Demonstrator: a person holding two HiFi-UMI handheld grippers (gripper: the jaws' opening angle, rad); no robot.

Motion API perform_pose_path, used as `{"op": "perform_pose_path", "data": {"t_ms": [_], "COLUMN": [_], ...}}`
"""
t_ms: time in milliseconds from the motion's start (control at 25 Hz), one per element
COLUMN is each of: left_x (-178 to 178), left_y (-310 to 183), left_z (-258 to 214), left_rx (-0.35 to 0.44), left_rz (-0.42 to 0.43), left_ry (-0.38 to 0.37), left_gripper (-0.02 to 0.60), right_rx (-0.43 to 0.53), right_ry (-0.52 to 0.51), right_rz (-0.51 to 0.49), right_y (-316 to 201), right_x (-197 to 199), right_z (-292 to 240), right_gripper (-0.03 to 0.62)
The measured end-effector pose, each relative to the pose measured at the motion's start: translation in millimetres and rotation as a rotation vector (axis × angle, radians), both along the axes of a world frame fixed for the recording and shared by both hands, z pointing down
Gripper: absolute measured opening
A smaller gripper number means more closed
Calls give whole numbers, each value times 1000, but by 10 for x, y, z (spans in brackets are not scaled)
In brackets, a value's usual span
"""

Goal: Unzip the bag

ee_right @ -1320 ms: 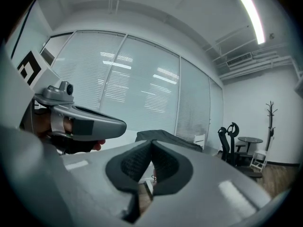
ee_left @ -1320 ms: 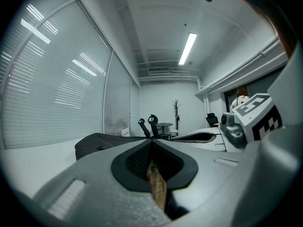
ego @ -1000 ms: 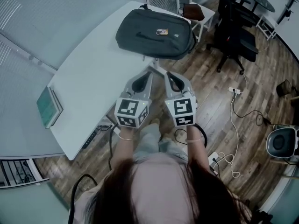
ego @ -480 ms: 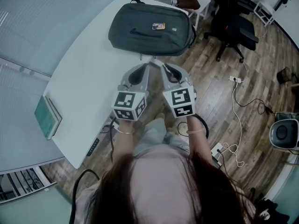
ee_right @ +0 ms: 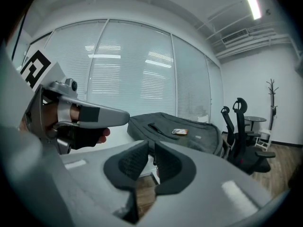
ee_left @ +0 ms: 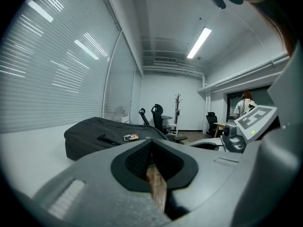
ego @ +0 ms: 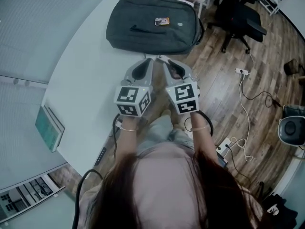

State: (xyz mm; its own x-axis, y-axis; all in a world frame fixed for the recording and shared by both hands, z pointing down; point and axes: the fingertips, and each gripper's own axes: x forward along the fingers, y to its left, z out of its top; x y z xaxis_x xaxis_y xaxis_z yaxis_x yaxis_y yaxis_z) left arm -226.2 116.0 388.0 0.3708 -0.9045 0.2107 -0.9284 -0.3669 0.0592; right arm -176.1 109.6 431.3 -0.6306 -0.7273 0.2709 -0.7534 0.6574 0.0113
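Observation:
A dark grey backpack (ego: 152, 25) lies flat on the white table (ego: 81, 80), with a small orange tag (ego: 162, 21) on its top face. It also shows in the left gripper view as the backpack (ee_left: 104, 138) and in the right gripper view as the backpack (ee_right: 182, 131). Both grippers hover side by side just short of the bag's near edge, touching nothing. My left gripper (ego: 148, 61) has its jaws together (ee_left: 151, 143). My right gripper (ego: 165, 62) is opening, with a narrow gap (ee_right: 151, 151) and nothing between its jaws.
A green book (ego: 49, 126) lies near the table's left edge. A black office chair (ego: 240, 18) stands to the right of the bag. Cables and a power strip (ego: 242, 71) trail over the wooden floor. The table's near edge runs under my grippers.
Both grippers have moved forward, closer to the bag's near edge. The bag has slid up in the head view as the head shifted.

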Motion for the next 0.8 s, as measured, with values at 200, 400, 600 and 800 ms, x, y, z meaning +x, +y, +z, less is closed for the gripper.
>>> {"op": "perform_pose_path", "data": {"t_ms": [200, 400, 600, 800], "left_x": [-79, -144, -182, -208], "left_y": [-211, -410, -581, -723], "left_z": [172, 343, 505, 654], "left_rx": [-41, -77, -110, -141], "left_rz": [16, 30, 49, 63], "left_ry": [-9, -15, -21, -35], "left_gripper": [12, 12, 12, 12], "right_rx": [-52, -108, -162, -223], "right_ry": [4, -2, -13, -32], "right_rz": [12, 17, 31, 33], "right_y": [-163, -311, -451, -542], "right_x": [-96, -190, -250, -334], "right_z": [216, 435, 654, 860], "right_gripper": [46, 57, 62, 75]}}
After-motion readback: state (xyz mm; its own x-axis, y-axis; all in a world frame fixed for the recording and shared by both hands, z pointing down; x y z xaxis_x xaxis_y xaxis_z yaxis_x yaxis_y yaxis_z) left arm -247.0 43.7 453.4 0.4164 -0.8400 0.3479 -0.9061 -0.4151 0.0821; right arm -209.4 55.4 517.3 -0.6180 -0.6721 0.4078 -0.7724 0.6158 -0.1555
